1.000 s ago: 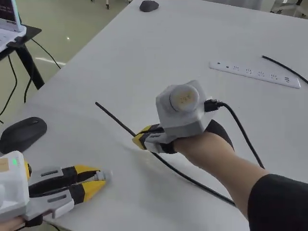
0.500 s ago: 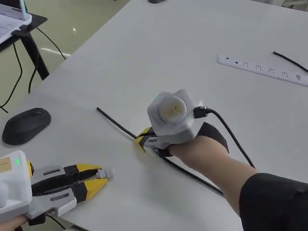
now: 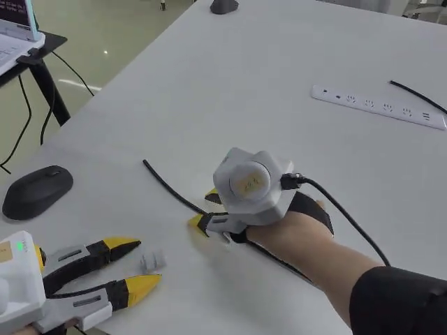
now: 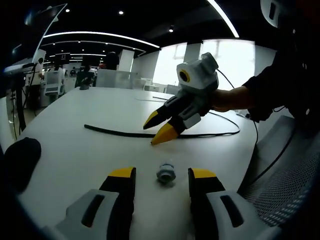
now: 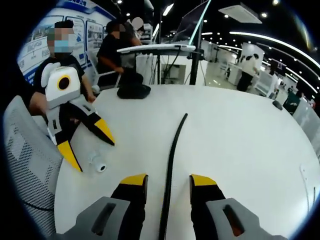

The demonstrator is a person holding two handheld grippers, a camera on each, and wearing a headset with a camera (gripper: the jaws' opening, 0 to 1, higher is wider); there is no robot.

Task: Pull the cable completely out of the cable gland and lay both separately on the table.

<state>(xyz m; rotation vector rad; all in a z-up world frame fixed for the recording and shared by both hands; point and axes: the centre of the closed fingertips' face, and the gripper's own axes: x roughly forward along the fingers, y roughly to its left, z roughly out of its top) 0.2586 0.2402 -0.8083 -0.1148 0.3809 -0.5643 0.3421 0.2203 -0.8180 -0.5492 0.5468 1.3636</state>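
Note:
A thin black cable lies flat on the white table, its near part running under the right hand. My right gripper is open, low over the table; in the right gripper view the cable passes loose between the parted jaws of my right gripper. The small grey cable gland rests on the table, apart from the cable. My left gripper is open around it, and in the left gripper view the gland sits just ahead between the jaws, touching neither.
A black mouse lies near the table's left edge. A white power strip and another black cable sit at the far right. A dark object is at the far end. A laptop stand stands off the left edge.
My left gripper has opened and let the gland down onto the table. My right gripper has opened off the cable, which now lies free.

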